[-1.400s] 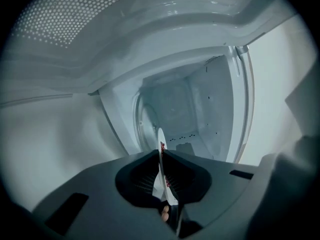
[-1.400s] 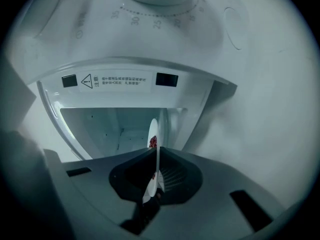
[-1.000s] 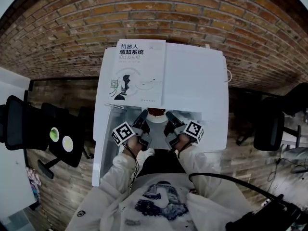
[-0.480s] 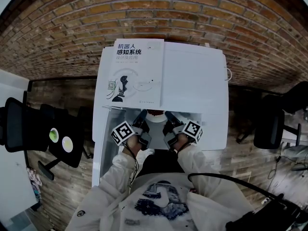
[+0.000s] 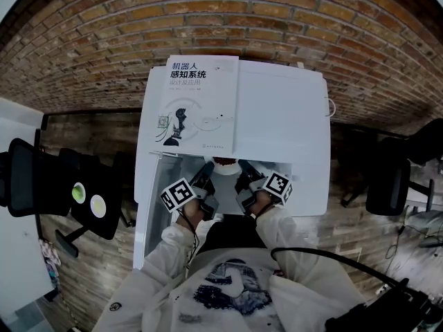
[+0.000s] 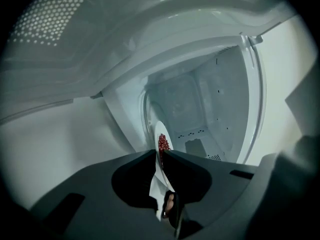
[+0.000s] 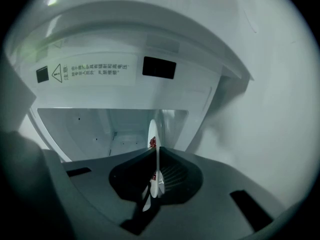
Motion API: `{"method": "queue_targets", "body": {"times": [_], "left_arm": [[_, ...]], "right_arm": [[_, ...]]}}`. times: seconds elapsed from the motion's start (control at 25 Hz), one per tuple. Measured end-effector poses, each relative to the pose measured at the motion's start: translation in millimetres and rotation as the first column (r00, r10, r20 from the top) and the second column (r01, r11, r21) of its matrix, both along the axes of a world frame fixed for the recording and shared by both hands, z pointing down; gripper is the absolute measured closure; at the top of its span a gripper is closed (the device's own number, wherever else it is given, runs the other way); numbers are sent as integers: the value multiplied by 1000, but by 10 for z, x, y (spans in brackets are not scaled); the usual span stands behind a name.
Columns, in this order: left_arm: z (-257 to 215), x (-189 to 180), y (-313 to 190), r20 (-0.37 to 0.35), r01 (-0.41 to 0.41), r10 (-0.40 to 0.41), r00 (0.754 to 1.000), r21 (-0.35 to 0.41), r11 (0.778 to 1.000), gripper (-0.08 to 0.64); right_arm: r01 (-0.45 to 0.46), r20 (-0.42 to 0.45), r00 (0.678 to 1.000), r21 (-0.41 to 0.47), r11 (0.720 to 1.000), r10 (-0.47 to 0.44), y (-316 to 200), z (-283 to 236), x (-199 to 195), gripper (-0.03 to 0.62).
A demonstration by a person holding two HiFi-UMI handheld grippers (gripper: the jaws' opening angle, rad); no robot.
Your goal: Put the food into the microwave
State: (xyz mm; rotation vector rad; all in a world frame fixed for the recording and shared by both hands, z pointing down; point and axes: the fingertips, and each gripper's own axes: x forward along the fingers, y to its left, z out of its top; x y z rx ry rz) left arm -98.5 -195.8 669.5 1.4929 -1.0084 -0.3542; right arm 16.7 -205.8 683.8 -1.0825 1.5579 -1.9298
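Our left gripper (image 6: 159, 155) has its jaws almost together, pinching the left rim of a white plate (image 6: 155, 130). Our right gripper (image 7: 157, 151) is clamped just as narrowly on the plate's right rim. The plate carries red food (image 6: 163, 143) and sits level at the mouth of the open white microwave (image 5: 284, 126), which has a book (image 5: 197, 102) lying on the left of its top.

wall: red-brown brick wall (image 5: 228, 19) across the top of the head view | floor: wood-plank floor (image 5: 90, 254), seen at left and right | left: black office chair (image 5: 41, 178) just beside a white surface (image 5: 15, 133) at the frame edge | right: second black chair (image 5: 387, 185) on the planks | light: even and soft
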Motion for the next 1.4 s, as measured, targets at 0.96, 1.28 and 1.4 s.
{"method": "queue_targets", "body": {"times": [0.96,1.28,1.4], "left_arm": [[14,199,184,-133,21,-28,991,-56,998,532],[4,175,165,-132,24,-31,991,-53,998,534],[21,174,167,-132,28,-35,991,-58,998,534]], "right_arm": [[-6,-5,1000,-1,1000,6,-13,5,8,566],[26,55,998,-6,1000,-26,148,-32,-91,520],[38,63,997,-12,999,-37,198,-35,-143,522]]}}
